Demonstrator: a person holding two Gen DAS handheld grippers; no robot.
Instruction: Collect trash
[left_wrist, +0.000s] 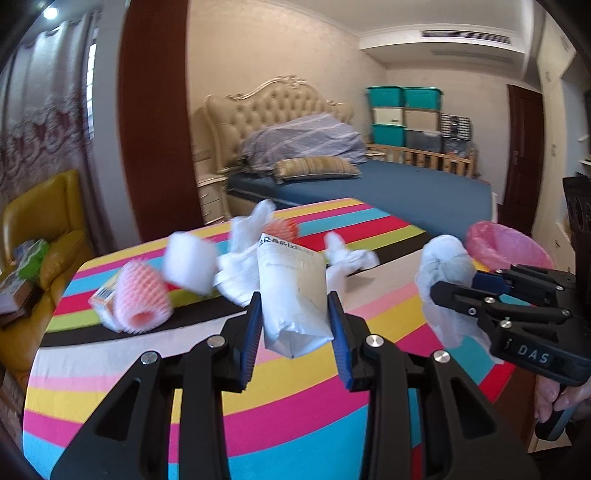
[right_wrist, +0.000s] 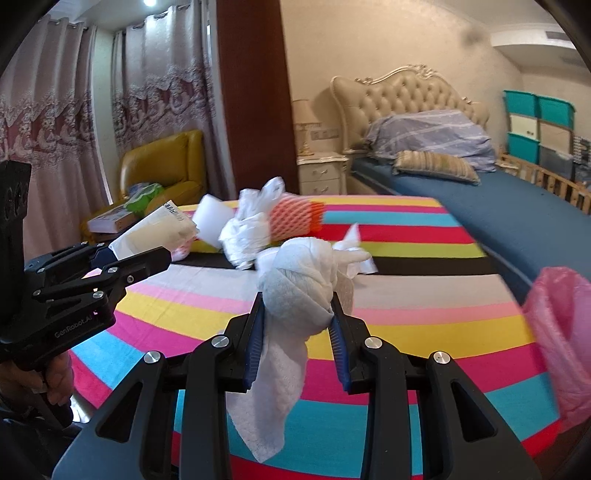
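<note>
Pinching a white paper packet (left_wrist: 293, 295) between its blue pads, the left gripper (left_wrist: 294, 317) holds it clear of the striped table (left_wrist: 373, 221), though the print along the packet's top edge is too blurred to read. Jaws of the right gripper (right_wrist: 298, 321) are clamped on a wadded white tissue (right_wrist: 295, 295) whose loose tail hangs down between the arms and hides the cloth beneath. Farther back lie a pink foam net (left_wrist: 142, 301), a white foam block (left_wrist: 190, 264) and crumpled plastic (left_wrist: 243, 251), all smeared, while the pink-lined bin (right_wrist: 565, 332) is cut off at the frame's edge.
</note>
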